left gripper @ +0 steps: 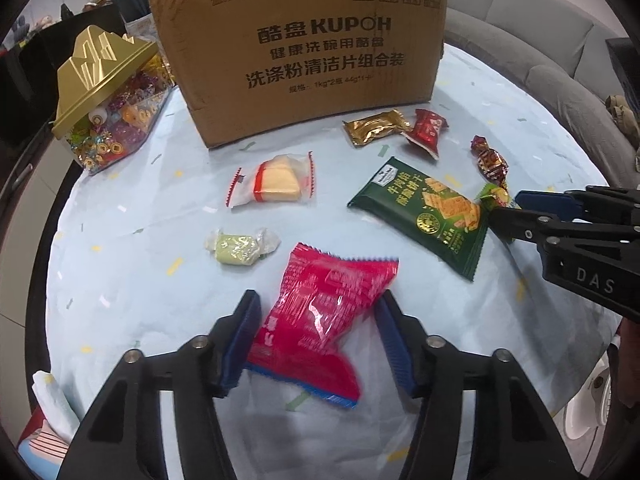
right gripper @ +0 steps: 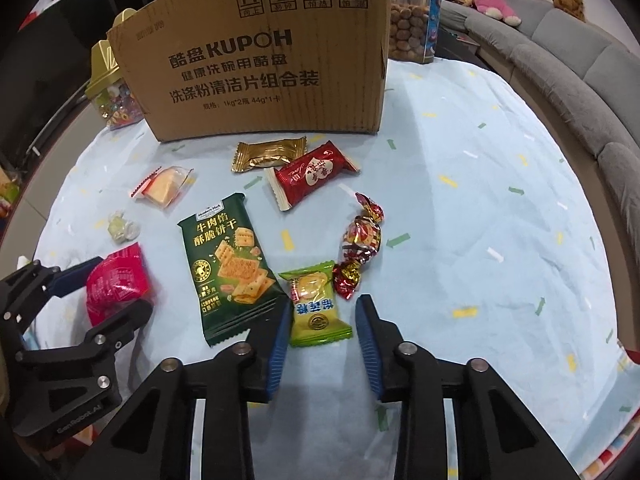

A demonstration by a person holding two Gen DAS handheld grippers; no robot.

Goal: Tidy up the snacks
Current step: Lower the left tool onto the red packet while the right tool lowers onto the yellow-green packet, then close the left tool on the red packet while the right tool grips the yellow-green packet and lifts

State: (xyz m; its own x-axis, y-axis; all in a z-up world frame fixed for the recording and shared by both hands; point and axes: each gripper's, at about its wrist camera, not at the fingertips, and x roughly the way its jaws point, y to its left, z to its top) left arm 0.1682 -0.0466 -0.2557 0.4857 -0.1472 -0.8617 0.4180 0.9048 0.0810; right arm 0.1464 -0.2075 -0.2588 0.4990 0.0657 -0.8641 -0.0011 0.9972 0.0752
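I stand at the near side of the table. At the far left, at about 10 o'clock, sits a candy jar (left gripper: pixel 100 80) with a gold lid. It is well apart from the work and I think it is in no danger.

The left gripper (left gripper: pixel 318 296) is clamped on the red packet (left gripper: pixel 340 276), its pads pressing the two long sides, so the film is pinched into a waist. The film looks slippery, so the packet may slide out during a lift, or the contents may get crushed. At 11 o'clock from it lie a pale green candy (left gripper: pixel 238 248) and a clear-wrapped cake (left gripper: pixel 276 184), both out of the way.

At 12 o'clock the cardboard box (left gripper: pixel 304 52) stands with a tall wall towards us. If the snacks go in there, I think a low carry can hit this wall.

The dark green cracker bag (right gripper: pixel 228 268) lies between the two grippers. Its near corner touches the left pad of the right gripper (right gripper: pixel 324 304), so the bag may be dragged along.

The green-yellow packet (right gripper: pixel 320 320) lies between this gripper's jaws. They are close on both sides, but I cannot tell if they really press. A loose hold will drop it.

A small red-gold candy (right gripper: pixel 347 280) touches the packet at 1 o'clock, under a twisted foil candy (right gripper: pixel 362 236). Both can be knocked. The gold packet (right gripper: pixel 268 154) and the red heart packet (right gripper: pixel 312 176) wait in front of the box.
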